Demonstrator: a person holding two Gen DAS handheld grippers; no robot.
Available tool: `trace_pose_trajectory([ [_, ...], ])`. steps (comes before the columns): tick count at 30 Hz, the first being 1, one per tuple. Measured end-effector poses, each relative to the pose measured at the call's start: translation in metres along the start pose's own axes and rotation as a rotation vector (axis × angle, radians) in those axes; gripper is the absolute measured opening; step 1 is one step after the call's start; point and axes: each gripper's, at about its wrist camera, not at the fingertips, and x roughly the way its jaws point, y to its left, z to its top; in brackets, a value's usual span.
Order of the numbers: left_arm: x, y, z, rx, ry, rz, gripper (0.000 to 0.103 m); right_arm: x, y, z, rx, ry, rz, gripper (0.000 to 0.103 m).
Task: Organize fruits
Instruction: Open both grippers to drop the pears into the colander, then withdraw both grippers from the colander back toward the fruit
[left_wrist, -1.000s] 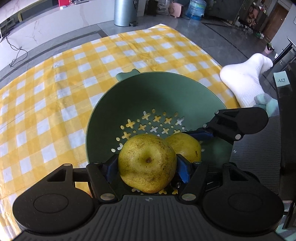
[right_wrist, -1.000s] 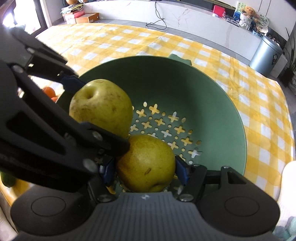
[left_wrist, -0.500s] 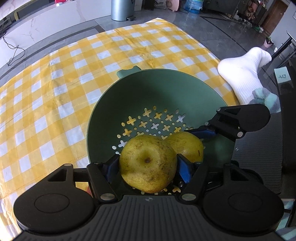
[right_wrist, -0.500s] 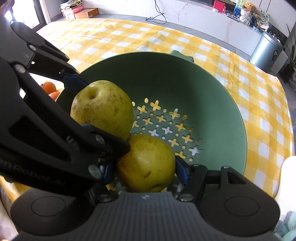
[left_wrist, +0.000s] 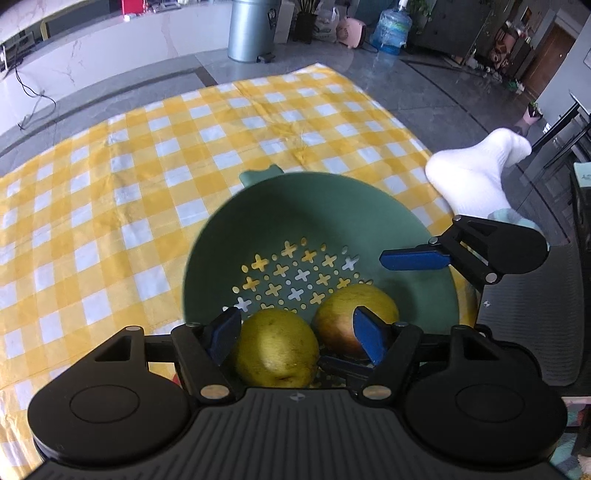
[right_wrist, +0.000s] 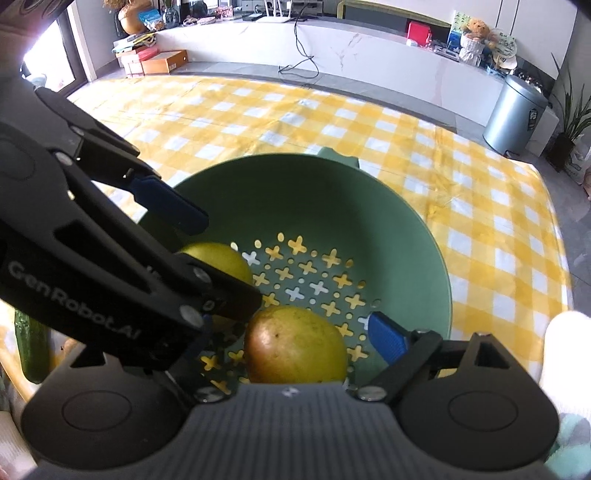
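Note:
A green colander (left_wrist: 295, 206) with cross-shaped holes sits on the yellow checked cloth. Two yellow-green pears lie on its floor. My left gripper (left_wrist: 295, 338) hangs over the nearer pear (left_wrist: 277, 350); its jaws are opening and the blue pads stand off the fruit on both sides. The second pear (left_wrist: 343, 310) lies just right of it. In the right wrist view that second pear (right_wrist: 295, 345) lies between the opening jaws of my right gripper (right_wrist: 295, 336), free of the pads. The left gripper's black frame hides the right gripper's left finger and most of the other pear (right_wrist: 218, 258).
A person's foot in a white sock (left_wrist: 476, 177) rests at the cloth's right edge beside a dark mat (left_wrist: 524, 332). A cucumber (right_wrist: 31, 347) lies at the near left. A metal bin (left_wrist: 251, 26) stands on the floor beyond the checked cloth (left_wrist: 110, 184).
Both grippers have opened. The two pears they were shut on have left the pads and now lie lower, on the colander's floor.

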Motion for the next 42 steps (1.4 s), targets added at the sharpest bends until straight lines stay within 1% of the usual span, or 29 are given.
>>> trace_pose_trajectory([
  [5,-0.029,-0.001,-0.004,0.012,-0.058,0.012,0.081,-0.007,0.006,-0.003,0.017,-0.034,-0.031,0.088],
  [8,-0.047,-0.002,-0.009,0.031,-0.095,0.014,0.081,-0.013,0.011,-0.006,0.055,-0.069,-0.067,0.093],
  [9,-0.054,-0.003,-0.012,0.043,-0.107,0.018,0.081,-0.016,0.013,-0.008,0.071,-0.088,-0.076,0.095],
  [12,-0.072,-0.002,-0.022,0.089,-0.145,0.034,0.08,-0.029,0.018,-0.014,0.122,-0.15,-0.077,0.095],
  [17,-0.105,0.01,-0.049,0.14,-0.218,0.088,0.08,-0.045,0.032,-0.027,0.168,-0.297,-0.086,0.096],
  [19,-0.117,0.018,-0.062,0.165,-0.226,0.112,0.081,-0.048,0.04,-0.034,0.212,-0.346,-0.087,0.096],
  [22,-0.134,0.031,-0.082,0.214,-0.236,0.164,0.081,-0.06,0.057,-0.047,0.281,-0.414,-0.051,0.096],
  [24,-0.145,0.04,-0.096,0.249,-0.239,0.199,0.081,-0.069,0.074,-0.053,0.278,-0.471,-0.03,0.097],
  [25,-0.15,0.045,-0.103,0.266,-0.241,0.212,0.08,-0.072,0.085,-0.056,0.261,-0.498,-0.031,0.099],
  [28,-0.163,0.063,-0.127,0.309,-0.245,0.239,0.081,-0.08,0.119,-0.061,0.186,-0.555,-0.046,0.099],
  [30,-0.166,0.076,-0.148,0.334,-0.259,0.281,0.081,-0.082,0.14,-0.065,0.153,-0.583,-0.052,0.099],
  [32,-0.163,0.091,-0.171,0.376,-0.276,0.361,0.081,-0.083,0.157,-0.07,0.144,-0.6,-0.061,0.099],
  [34,-0.158,0.105,-0.197,0.432,-0.303,0.448,0.08,-0.081,0.168,-0.074,0.146,-0.596,-0.069,0.099],
  [35,-0.156,0.114,-0.209,0.451,-0.309,0.477,0.08,-0.08,0.173,-0.076,0.146,-0.593,-0.069,0.099],
  [38,-0.151,0.14,-0.235,0.473,-0.304,0.55,0.079,-0.077,0.181,-0.083,0.159,-0.577,-0.08,0.099],
  [42,-0.145,0.171,-0.263,0.479,-0.299,0.616,0.079,-0.073,0.184,-0.086,0.214,-0.557,-0.097,0.099],
])
